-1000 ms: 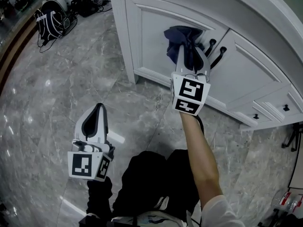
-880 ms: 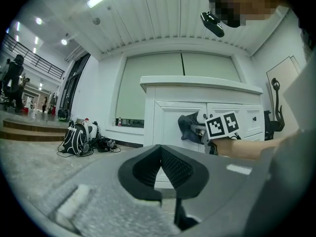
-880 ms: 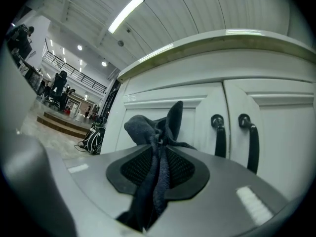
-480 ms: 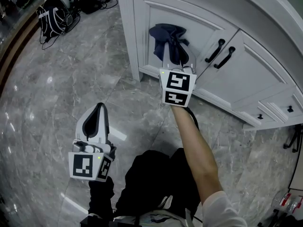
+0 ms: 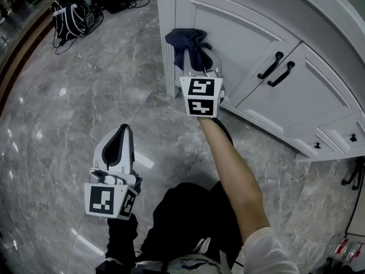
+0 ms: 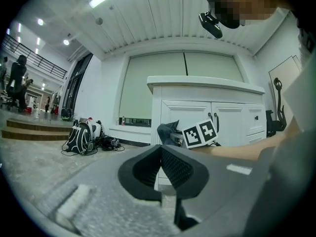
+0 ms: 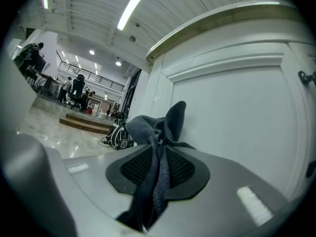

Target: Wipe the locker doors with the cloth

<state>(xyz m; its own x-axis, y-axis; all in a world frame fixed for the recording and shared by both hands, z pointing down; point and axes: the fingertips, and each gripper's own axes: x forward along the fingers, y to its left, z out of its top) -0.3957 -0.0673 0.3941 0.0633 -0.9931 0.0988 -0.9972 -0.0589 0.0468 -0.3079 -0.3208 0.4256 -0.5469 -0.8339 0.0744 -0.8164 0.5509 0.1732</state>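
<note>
A dark blue cloth point(image 5: 185, 43) is bunched against the left white locker door point(image 5: 239, 36), near that door's left edge. My right gripper point(image 5: 195, 66) is shut on the cloth and points at the door. In the right gripper view the cloth point(image 7: 155, 132) hangs pinched between the two black pads, with the door panel point(image 7: 232, 117) just behind it. My left gripper point(image 5: 120, 133) hangs low over the floor, well left of the lockers, its jaws together with nothing in them. The left gripper view shows its closed tips point(image 6: 160, 151) and, beyond them, the cloth point(image 6: 167, 131) on the door.
Two black handles point(image 5: 276, 68) sit where the two doors meet, to the right of the cloth. Small drawers with knobs point(image 5: 352, 137) lie further right. A backpack and cables point(image 5: 71, 15) lie on the marble floor point(image 5: 68, 107) at upper left. The person's legs point(image 5: 188, 221) are below.
The right gripper has slid the cloth leftward across the door, from beside the black handles to near the door's left edge. The left gripper has stayed about where it was.
</note>
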